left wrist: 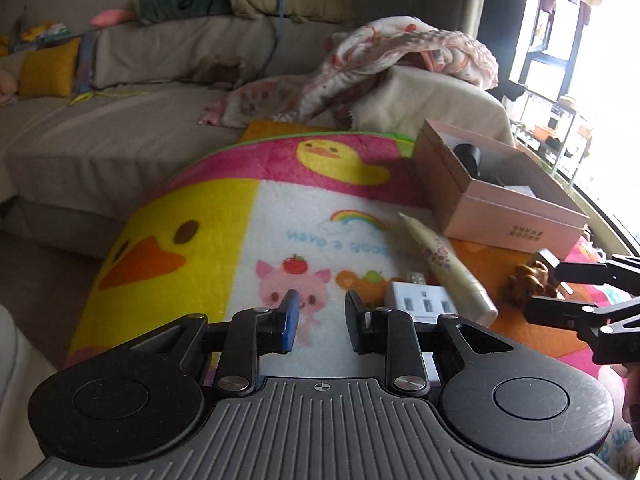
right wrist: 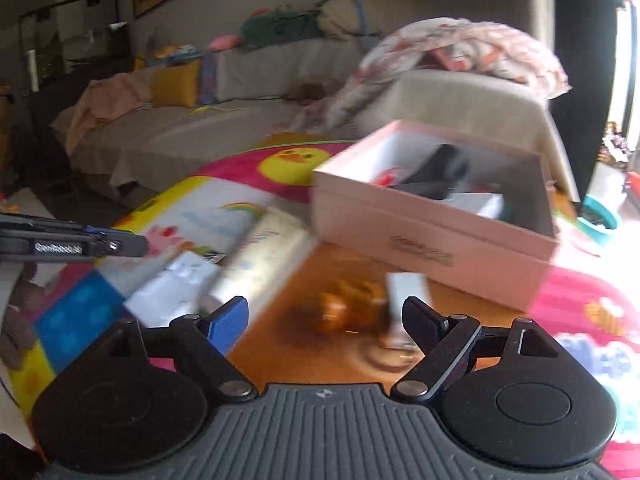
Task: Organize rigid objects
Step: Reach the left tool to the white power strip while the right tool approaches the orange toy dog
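Note:
A pink open box [left wrist: 516, 224] [right wrist: 432, 240] stands on the cartoon duck blanket [left wrist: 240, 220] with a black item [left wrist: 470, 156] inside. In front of it lie a cream tube [left wrist: 444, 264] [right wrist: 260, 256], a white plug adapter [left wrist: 420, 300] [right wrist: 172, 284] and a brown wooden figure [left wrist: 528, 280] [right wrist: 348, 308]. My left gripper [left wrist: 322, 316] hovers over the blanket just left of the adapter, jaws nearly together with nothing between them. My right gripper [right wrist: 324, 316] stands wide open just short of the blurred brown figure and a small white piece [right wrist: 408, 292]; in the left wrist view it [left wrist: 544, 289] straddles the figure.
A grey sofa [left wrist: 120, 140] with cushions and a flowered blanket [left wrist: 400, 52] runs behind the duck blanket. A teal object [right wrist: 600, 220] sits right of the box near the bright window. One finger [right wrist: 100, 245] of the left gripper shows at the left edge of the right wrist view.

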